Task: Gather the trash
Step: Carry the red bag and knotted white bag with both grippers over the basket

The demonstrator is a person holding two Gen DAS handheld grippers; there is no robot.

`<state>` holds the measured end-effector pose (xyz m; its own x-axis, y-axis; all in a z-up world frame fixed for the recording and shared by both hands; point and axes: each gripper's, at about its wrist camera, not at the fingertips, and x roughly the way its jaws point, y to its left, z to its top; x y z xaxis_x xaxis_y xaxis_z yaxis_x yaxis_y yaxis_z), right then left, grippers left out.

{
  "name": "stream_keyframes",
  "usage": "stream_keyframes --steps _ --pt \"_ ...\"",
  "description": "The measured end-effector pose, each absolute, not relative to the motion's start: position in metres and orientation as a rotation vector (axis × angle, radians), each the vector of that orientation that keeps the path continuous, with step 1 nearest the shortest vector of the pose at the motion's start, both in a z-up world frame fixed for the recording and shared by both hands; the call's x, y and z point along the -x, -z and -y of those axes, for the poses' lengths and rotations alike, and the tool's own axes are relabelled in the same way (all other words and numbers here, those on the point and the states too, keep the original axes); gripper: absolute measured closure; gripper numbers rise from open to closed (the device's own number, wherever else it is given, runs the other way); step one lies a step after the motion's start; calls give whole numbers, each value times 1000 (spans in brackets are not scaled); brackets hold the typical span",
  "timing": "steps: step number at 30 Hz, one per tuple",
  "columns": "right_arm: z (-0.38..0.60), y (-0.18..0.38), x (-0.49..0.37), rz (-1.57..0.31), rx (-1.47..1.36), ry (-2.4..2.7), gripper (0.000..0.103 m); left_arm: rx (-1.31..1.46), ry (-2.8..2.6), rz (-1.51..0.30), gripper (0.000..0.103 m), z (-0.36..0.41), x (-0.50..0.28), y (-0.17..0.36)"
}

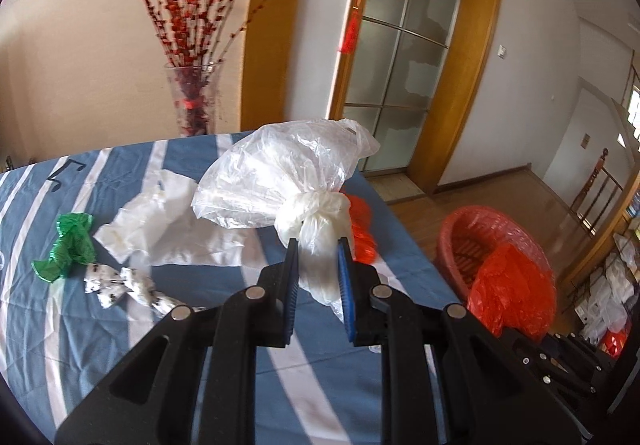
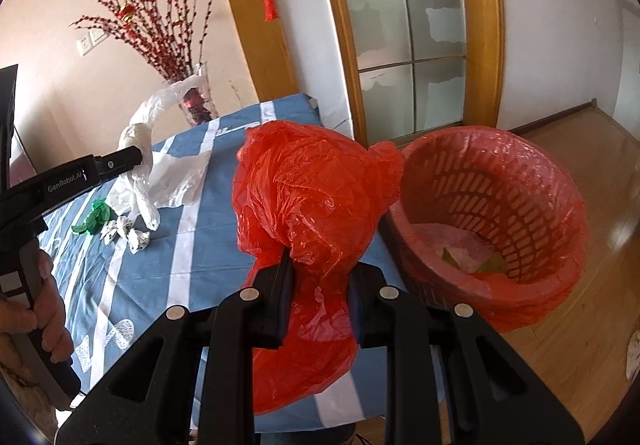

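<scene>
- Left gripper [image 1: 318, 245] pinching the twisted neck of a clear plastic bag [image 1: 280, 173], lifted above the table [image 1: 120, 325] — both pads pressed on the plastic.
- Right gripper [image 2: 320, 265] clamped on a red plastic bag [image 2: 312, 197], crumpled and bulging above and below the jaws, held over the right edge of the table.
- Red lattice waste basket [image 2: 520, 181] on the wooden floor, just right of the table, lined with a thin red bag; some pale and green scraps visible at its bottom.
- Still on the blue and white striped tablecloth [image 1: 60, 345]: a green plastic scrap [image 1: 68, 245] at the left, crumpled white paper with black specks [image 1: 128, 285] just beside it on the near side, a flat white plastic sheet [image 1: 160, 221] behind them.
- Glass vase with red berry branches [image 1: 192, 101] at the far side of the table, near the wall.
- In the right wrist view, a person's hand [image 2: 44, 309] around the black handle of the left gripper, at the left edge.
</scene>
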<state>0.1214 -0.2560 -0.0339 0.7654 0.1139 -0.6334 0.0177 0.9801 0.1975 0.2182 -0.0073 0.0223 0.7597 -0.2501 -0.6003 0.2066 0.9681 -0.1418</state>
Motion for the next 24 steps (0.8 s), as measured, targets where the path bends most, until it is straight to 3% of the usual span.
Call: stream_keyframes --steps 24 --pt "361 49 -108 -697 -241 202 79 28 454 -769 84 136 -226 12"
